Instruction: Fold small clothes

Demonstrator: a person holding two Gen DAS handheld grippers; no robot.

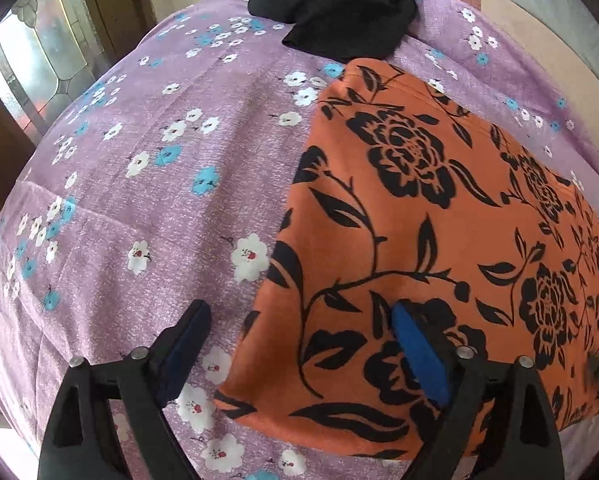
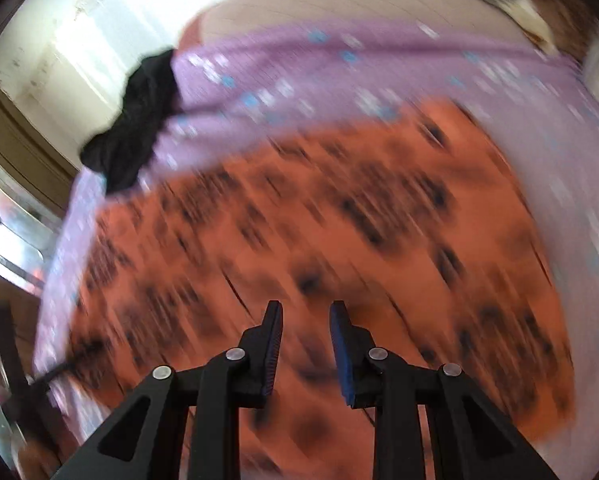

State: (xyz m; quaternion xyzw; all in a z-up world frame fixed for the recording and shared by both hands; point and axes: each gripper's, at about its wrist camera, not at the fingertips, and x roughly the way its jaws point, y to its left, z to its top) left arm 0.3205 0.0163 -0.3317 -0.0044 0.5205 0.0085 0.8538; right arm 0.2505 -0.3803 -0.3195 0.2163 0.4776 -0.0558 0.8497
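Note:
An orange cloth with black flower print (image 1: 419,208) lies spread flat on a purple flowered bedsheet (image 1: 159,160). My left gripper (image 1: 299,308) is open wide and straddles the cloth's left edge near its front corner. One finger is over the sheet, the other over the cloth, and nothing is pinched. The right wrist view is heavily blurred. There my right gripper (image 2: 305,306) hangs above the orange cloth (image 2: 319,208) with a narrow gap between its pads and nothing in it.
A crumpled black garment (image 1: 339,4) lies at the far edge of the bed, also seen as a black garment (image 2: 135,120) at the left. A window and wooden frame (image 1: 39,60) stand beyond the bed's left side. Bare mattress (image 2: 339,4) shows past the sheet (image 2: 299,68).

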